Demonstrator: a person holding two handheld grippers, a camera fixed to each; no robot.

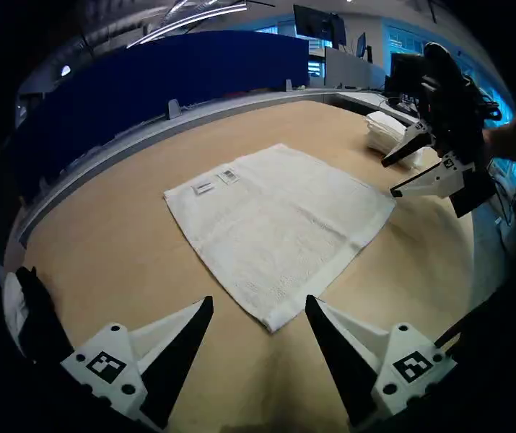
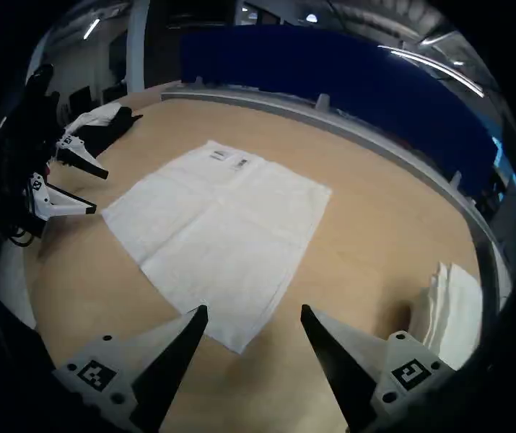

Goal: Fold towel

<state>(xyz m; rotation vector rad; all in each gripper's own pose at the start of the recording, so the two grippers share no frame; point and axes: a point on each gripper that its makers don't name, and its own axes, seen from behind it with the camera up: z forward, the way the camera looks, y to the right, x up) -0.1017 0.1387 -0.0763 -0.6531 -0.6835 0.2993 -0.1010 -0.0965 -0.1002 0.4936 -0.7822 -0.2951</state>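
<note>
A white towel (image 1: 279, 224) lies spread flat on the wooden table (image 1: 113, 238), with two small labels near its far corner. My left gripper (image 1: 259, 309) is open, its fingertips on either side of the towel's near corner, just above the table. In the right gripper view the same towel (image 2: 221, 231) lies flat, and my right gripper (image 2: 254, 317) is open over its near corner. The right gripper (image 1: 395, 177) also appears at the far right of the left gripper view, open beside the towel's corner. The left gripper (image 2: 99, 191) appears at the left of the right gripper view, open.
A stack of folded white towels (image 2: 452, 314) sits at the table's right edge in the right gripper view, seen as the stack of towels (image 1: 391, 133) far right in the left gripper view. A blue partition (image 1: 164, 79) runs along the table's far side. Dark cloth (image 2: 110, 123) lies far left.
</note>
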